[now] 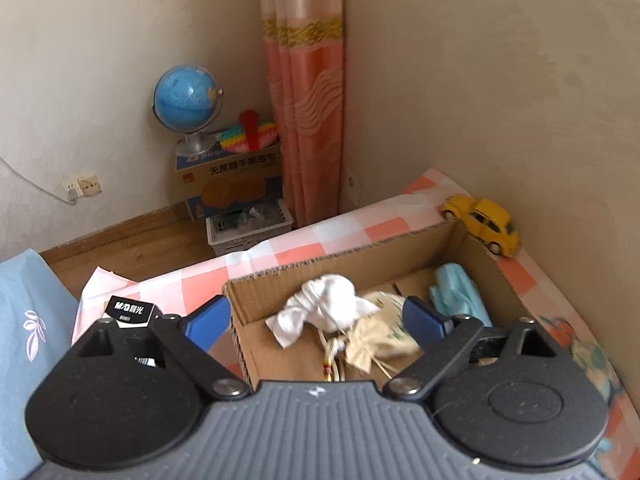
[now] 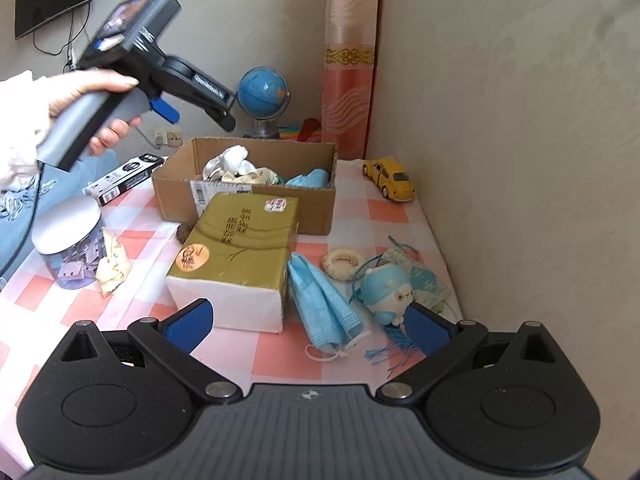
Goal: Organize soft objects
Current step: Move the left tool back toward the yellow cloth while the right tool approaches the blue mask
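An open cardboard box (image 1: 340, 258) stands on the checked tablecloth. In it lie a white cloth (image 1: 322, 310), a beige pouch (image 1: 380, 340) and a light blue mask (image 1: 460, 292). My left gripper (image 1: 318, 320) is open above the box, nothing pinched between its blue pads; in the right wrist view a hand holds the left gripper (image 2: 218, 112) over the box (image 2: 244, 208). My right gripper (image 2: 308, 324) is open and empty, low over folded blue masks (image 2: 324, 300). Beside them lie a blue plush toy (image 2: 390, 288), a teal tasselled pouch (image 2: 428, 280) and a woven ring (image 2: 343, 264).
A gold tissue pack (image 2: 240, 248) lies in front of the box. A clear jar (image 2: 70, 240) with a beige cloth (image 2: 114, 268) stands at the left, a black-and-white carton (image 2: 124, 178) behind it. A yellow toy car (image 2: 390, 178) sits by the right wall.
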`<move>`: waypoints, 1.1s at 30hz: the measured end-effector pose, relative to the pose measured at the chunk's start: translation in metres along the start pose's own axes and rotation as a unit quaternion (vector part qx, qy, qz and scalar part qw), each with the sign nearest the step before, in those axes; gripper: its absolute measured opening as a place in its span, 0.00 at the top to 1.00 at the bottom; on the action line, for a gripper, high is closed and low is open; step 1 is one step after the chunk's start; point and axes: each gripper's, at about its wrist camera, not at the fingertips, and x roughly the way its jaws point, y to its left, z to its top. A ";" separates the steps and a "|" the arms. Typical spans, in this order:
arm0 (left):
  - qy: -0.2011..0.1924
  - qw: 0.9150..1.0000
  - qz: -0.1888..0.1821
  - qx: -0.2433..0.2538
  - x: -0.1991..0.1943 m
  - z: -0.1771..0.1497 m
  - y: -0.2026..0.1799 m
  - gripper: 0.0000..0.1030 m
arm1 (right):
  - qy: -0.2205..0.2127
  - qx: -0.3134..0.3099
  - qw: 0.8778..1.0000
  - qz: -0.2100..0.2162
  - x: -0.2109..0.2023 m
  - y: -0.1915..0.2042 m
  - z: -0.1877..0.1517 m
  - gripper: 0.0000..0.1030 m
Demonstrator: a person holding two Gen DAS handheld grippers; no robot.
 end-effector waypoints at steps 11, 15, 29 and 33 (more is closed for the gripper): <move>-0.019 0.998 -0.044 0.046 -0.080 -0.080 -0.029 0.07 | 0.040 -0.019 0.999 0.012 0.010 0.008 -0.029 0.00; -0.018 0.998 -0.043 0.046 -0.091 -0.119 -0.038 0.07 | 0.042 -0.026 0.999 0.012 0.008 0.010 -0.034 0.00; -0.033 0.998 0.023 0.046 -0.085 -0.199 -0.066 0.07 | 0.057 -0.029 0.998 0.022 0.014 0.011 -0.045 0.00; -0.035 0.998 0.025 0.046 -0.078 -0.203 -0.066 0.07 | 0.056 -0.028 0.998 0.027 0.015 0.012 -0.044 0.00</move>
